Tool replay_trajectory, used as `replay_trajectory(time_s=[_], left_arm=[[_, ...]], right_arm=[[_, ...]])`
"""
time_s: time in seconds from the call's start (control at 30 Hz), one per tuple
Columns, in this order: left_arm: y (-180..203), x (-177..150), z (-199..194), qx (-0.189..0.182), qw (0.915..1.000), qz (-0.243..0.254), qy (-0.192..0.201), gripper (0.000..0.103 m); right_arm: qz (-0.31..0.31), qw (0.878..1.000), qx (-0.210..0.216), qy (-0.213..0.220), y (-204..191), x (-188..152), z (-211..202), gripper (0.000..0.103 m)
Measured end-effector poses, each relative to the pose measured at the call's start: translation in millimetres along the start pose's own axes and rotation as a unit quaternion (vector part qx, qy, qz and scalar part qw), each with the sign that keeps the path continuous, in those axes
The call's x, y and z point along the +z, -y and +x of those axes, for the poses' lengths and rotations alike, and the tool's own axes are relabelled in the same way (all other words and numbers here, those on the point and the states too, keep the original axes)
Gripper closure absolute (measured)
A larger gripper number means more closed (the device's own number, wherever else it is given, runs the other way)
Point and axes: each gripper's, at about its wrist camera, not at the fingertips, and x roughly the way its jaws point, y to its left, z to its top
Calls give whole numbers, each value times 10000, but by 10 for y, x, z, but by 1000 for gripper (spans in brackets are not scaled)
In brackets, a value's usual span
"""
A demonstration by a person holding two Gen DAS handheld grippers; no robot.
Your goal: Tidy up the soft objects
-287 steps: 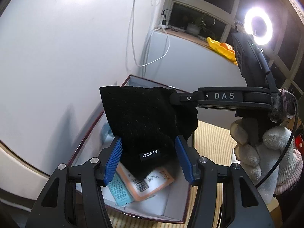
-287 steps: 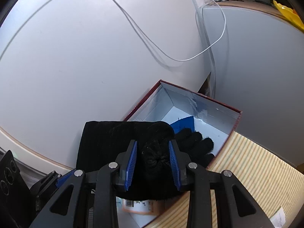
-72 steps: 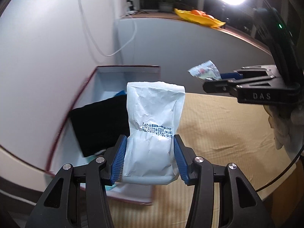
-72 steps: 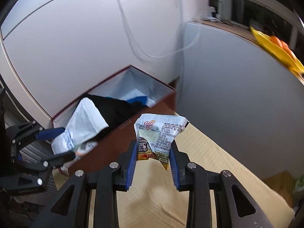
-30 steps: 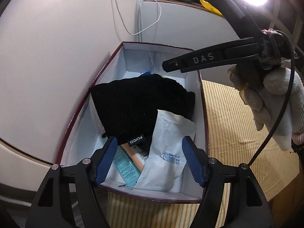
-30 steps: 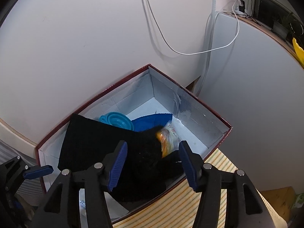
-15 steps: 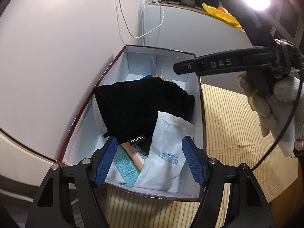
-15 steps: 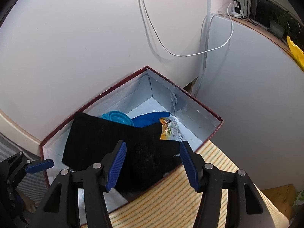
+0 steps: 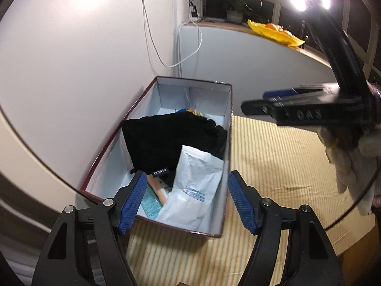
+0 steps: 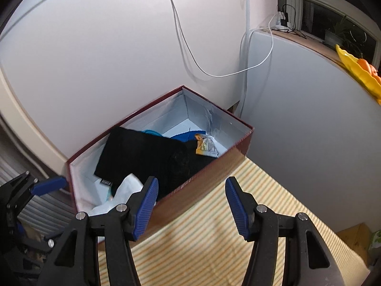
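The left claw (image 9: 185,200) stands spread with nothing between its blue pads, hanging above the near end of the box (image 9: 228,143). Directly beyond its pads, at 12 o'clock, a crumpled white packet (image 9: 195,190) lies in the near right part of the box, leaning over the edge of a black knit cloth (image 9: 164,143) that covers the middle. At 10 o'clock from the packet, a teal card (image 9: 150,204) and an orange-edged item peek out from under the cloth's labelled corner. A small yellow-and-silver sachet (image 10: 206,147) rests at the far end, touching the cloth's far edge, just beside a blue item (image 10: 184,135).

The right claw (image 10: 191,205) is likewise spread and empty, held over the striped yellow surface (image 10: 214,226) just outside the box's long maroon wall. In the left wrist view it shows at 2 o'clock, gripped by a hand in a pale knit glove (image 9: 350,157).

The box stands on the striped surface, set into the corner against the white wall (image 10: 107,59), with a white cable (image 10: 214,74) hanging down the wall at 12 o'clock.
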Motion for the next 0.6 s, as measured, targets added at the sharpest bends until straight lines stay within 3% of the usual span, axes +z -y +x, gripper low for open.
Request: replay_trajectory(time_s=[0.4, 0.6], left_arm=[[192, -309, -411, 377, 9972, -343, 546, 33], [217, -470, -685, 712, 9905, -582, 1020, 33]], right_arm=[[157, 9963, -224, 818, -162, -712, -770, 43], [277, 9952, -263, 906, -272, -976, -889, 43]])
